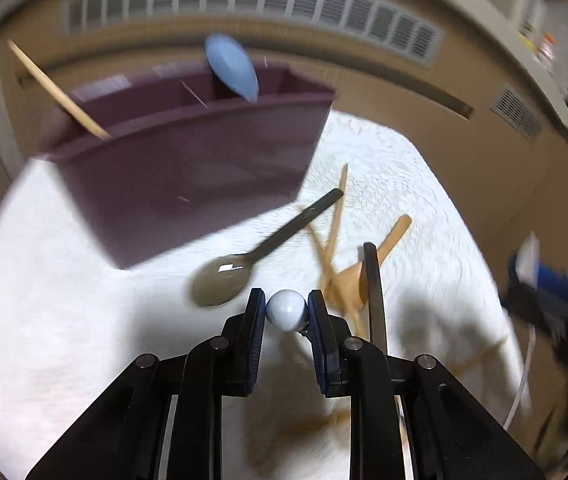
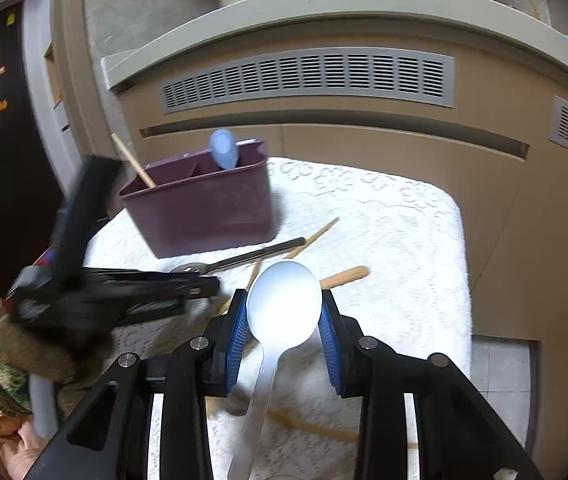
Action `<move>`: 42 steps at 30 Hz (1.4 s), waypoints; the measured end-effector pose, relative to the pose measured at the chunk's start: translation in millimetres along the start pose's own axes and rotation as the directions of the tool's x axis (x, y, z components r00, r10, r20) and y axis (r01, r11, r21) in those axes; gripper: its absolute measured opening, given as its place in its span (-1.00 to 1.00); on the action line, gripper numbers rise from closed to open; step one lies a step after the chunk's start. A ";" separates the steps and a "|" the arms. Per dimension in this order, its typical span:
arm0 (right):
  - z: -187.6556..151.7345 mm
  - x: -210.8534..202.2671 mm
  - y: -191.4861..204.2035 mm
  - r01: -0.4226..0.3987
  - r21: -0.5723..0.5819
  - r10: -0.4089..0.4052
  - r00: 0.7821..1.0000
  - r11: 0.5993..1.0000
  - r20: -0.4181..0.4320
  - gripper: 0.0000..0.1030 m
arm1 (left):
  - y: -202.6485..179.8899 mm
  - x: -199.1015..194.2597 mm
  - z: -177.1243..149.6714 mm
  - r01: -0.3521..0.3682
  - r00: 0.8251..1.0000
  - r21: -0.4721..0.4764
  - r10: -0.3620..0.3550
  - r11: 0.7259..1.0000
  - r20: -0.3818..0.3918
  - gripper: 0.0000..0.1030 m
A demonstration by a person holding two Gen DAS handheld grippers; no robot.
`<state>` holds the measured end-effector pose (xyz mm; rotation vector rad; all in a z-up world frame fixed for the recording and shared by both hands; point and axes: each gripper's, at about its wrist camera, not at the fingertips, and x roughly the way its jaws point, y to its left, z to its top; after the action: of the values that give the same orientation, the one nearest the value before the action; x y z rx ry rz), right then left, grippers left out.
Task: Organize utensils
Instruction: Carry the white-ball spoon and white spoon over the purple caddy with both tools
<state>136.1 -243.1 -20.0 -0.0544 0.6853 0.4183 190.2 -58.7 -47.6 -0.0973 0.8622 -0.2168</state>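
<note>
A purple divided organizer (image 1: 187,168) (image 2: 203,208) stands on the white lace-covered table (image 1: 404,184) (image 2: 404,240). A pale blue utensil head (image 1: 231,68) (image 2: 223,154) and a wooden stick (image 1: 55,88) (image 2: 131,164) stand in it. My left gripper (image 1: 286,300) (image 2: 207,292) is shut on the rounded end of a pale blue-grey handle (image 1: 286,314) (image 2: 43,408). My right gripper (image 2: 284,300) is shut on a white spoon (image 2: 284,304), its bowl between the blue pads. Loose on the cloth lie a dark spoon (image 1: 223,280) (image 2: 243,260), chopsticks (image 1: 336,232) and a wooden spoon (image 1: 364,272) (image 2: 344,276).
A beige cabinet with grey vent grilles (image 2: 308,76) runs close behind the table. The table's right edge drops to a tiled floor (image 2: 500,380). A black-handled utensil (image 1: 374,292) lies beside the wooden spoon. A knitted sleeve (image 2: 3,372) shows at the left.
</note>
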 end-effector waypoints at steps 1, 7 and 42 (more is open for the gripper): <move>-0.1 0.5 3.7 -0.005 -0.006 0.005 1.000 1.000 -0.002 -0.37 | 3.5 -11.8 -5.7 -0.010 1.000 0.014 0.009 1.000 0.028 -0.57; 2.8 2.4 24.7 -0.026 -0.031 0.026 0.999 0.999 -0.031 -0.37 | 31.2 -71.2 -14.4 -0.027 0.990 -0.006 0.028 1.000 0.140 -0.57; 211.2 28.7 83.1 0.143 -0.112 -0.090 0.921 0.983 0.380 -0.37 | 40.2 -150.2 145.4 -0.460 0.795 0.305 0.234 0.834 0.560 -0.56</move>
<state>250.8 -117.8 133.2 -0.1420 0.2732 0.3474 212.2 14.4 151.1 0.4142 0.2764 -0.0114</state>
